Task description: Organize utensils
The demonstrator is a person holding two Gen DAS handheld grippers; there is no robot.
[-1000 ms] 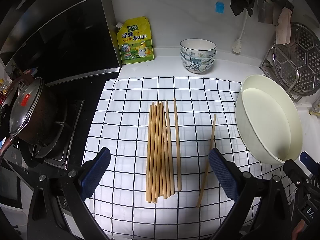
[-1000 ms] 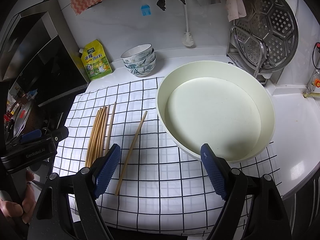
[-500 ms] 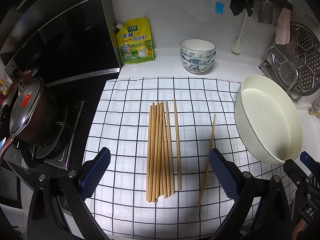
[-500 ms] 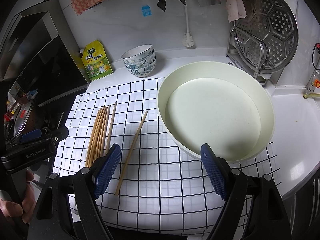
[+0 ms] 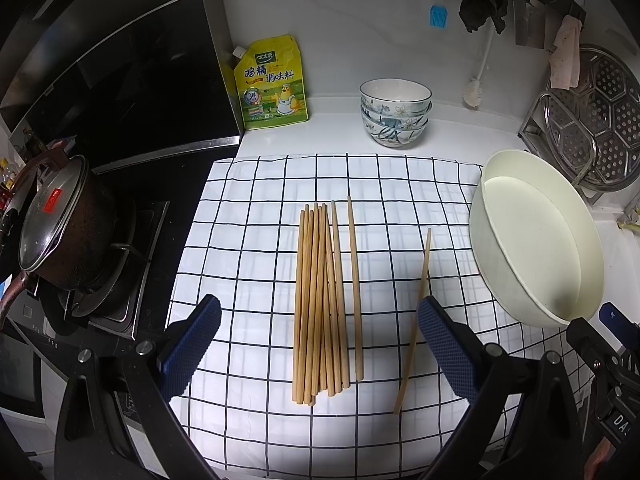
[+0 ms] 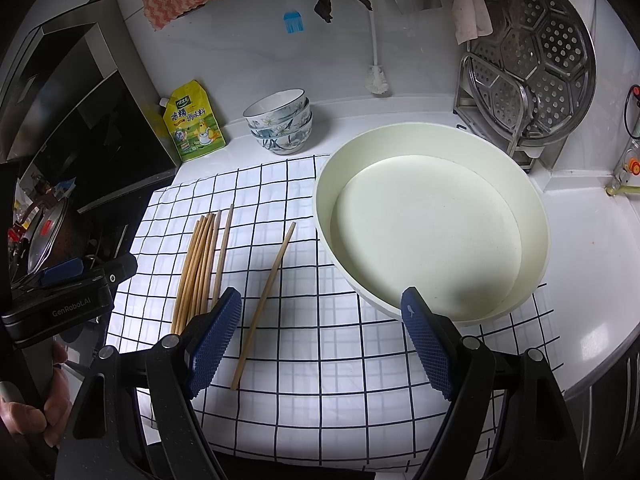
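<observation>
A bundle of several wooden chopsticks lies side by side on a white checked cloth. One chopstick lies just right of the bundle. Another single chopstick lies apart, slanted, further right. A large cream round basin stands at the right. My left gripper is open and empty, above the near ends of the chopsticks. My right gripper is open and empty, above the cloth between the slanted chopstick and the basin. The bundle lies left of it.
A stack of patterned bowls and a yellow seasoning pouch stand at the back. A lidded pot sits on the stove at the left. A steel steamer rack stands at the back right. The counter edge curves at the right.
</observation>
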